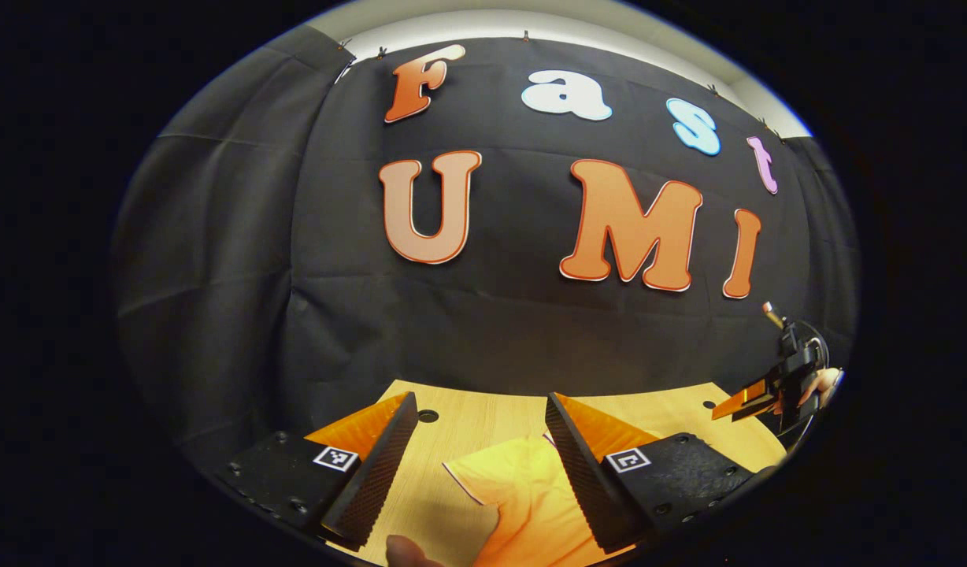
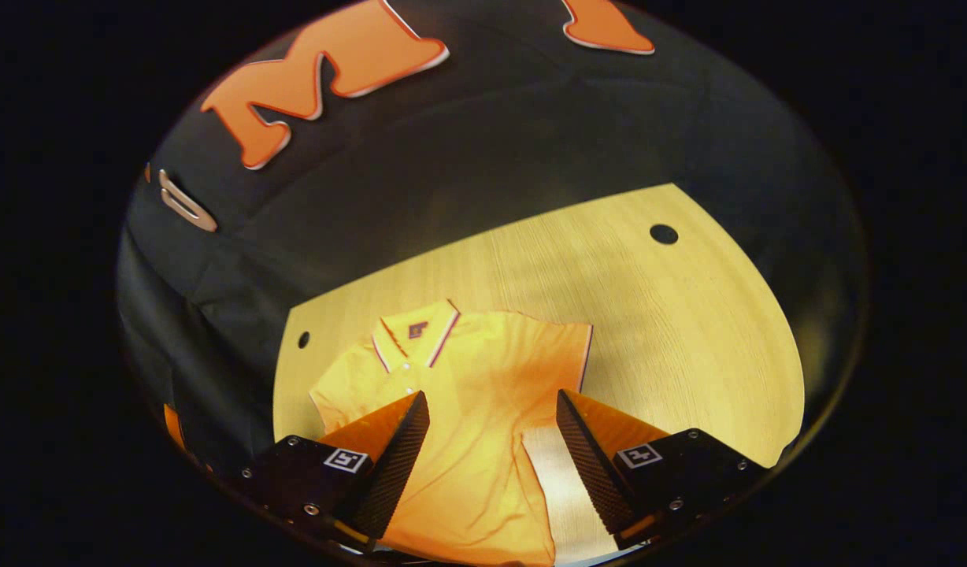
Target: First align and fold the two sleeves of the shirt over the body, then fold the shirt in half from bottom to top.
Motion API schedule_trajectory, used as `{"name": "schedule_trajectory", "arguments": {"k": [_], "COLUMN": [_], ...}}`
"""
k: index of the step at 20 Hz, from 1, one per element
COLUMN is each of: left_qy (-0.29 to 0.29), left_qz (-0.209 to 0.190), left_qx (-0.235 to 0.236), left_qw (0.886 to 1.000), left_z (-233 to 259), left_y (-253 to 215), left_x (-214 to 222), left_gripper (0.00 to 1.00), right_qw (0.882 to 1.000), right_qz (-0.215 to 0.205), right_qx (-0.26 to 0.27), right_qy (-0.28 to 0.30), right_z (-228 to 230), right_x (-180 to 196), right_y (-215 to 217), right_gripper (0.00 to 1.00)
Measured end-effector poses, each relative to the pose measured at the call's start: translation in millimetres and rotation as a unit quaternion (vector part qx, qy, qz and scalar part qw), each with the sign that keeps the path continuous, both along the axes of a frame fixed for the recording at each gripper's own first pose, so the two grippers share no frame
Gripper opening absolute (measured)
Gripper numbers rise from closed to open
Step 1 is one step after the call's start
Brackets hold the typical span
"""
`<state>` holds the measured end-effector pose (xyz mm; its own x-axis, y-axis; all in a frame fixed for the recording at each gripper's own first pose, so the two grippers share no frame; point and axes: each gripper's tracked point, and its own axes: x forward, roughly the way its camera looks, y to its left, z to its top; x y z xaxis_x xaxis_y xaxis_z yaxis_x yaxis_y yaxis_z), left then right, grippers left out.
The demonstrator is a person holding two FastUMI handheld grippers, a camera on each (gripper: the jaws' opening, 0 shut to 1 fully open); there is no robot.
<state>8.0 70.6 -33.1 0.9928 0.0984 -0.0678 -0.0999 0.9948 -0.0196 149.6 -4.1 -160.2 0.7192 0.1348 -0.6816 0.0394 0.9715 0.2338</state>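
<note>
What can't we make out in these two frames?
- Orange polo shirt, right gripper view: its hem runs off the bottom edge, and the right gripper fingers cover parts of the body.
- Same shirt in left gripper view: just one sleeve between the left gripper fingers; the rest is cut off below.
- The other gripper in left gripper view: small at the edge, so its jaws can't be judged there.
</note>
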Motion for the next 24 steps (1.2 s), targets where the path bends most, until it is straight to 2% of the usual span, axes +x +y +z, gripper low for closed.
{"name": "schedule_trajectory", "arguments": {"k": [3,7,13,21,24], "left_qy": [0.012,0.029,0.05,0.053,0.056], "left_qz": [0.003,0.012,0.014,0.011,0.01], "left_qx": [-0.004,0.006,0.019,0.03,0.026], "left_qw": [1.0,0.999,0.998,0.998,0.998], "left_z": [-9.8,-18.6,-28.1,-22.0,-24.8], "left_y": [6.5,19.4,30.6,33.6,34.5], "left_x": [11.5,27.5,55.0,74.0,77.9], "left_gripper": [0.98,0.98,0.98,0.98,0.98], "right_qw": [0.997,0.987,0.977,0.972,0.971], "right_qz": [-0.014,-0.06,-0.099,-0.112,-0.119], "right_qx": [-0.011,-0.027,-0.022,-0.055,-0.067], "right_qy": [0.073,0.145,0.186,0.2,0.197], "right_z": [-46.3,-96.3,-127.6,-141.6,-142.1], "right_x": [22.0,43.9,63.9,69.1,68.3], "right_y": [-8.9,-35.2,-45.2,-52.4,-55.6], "right_gripper": [0.99,0.99,0.99,0.97,0.85]}}
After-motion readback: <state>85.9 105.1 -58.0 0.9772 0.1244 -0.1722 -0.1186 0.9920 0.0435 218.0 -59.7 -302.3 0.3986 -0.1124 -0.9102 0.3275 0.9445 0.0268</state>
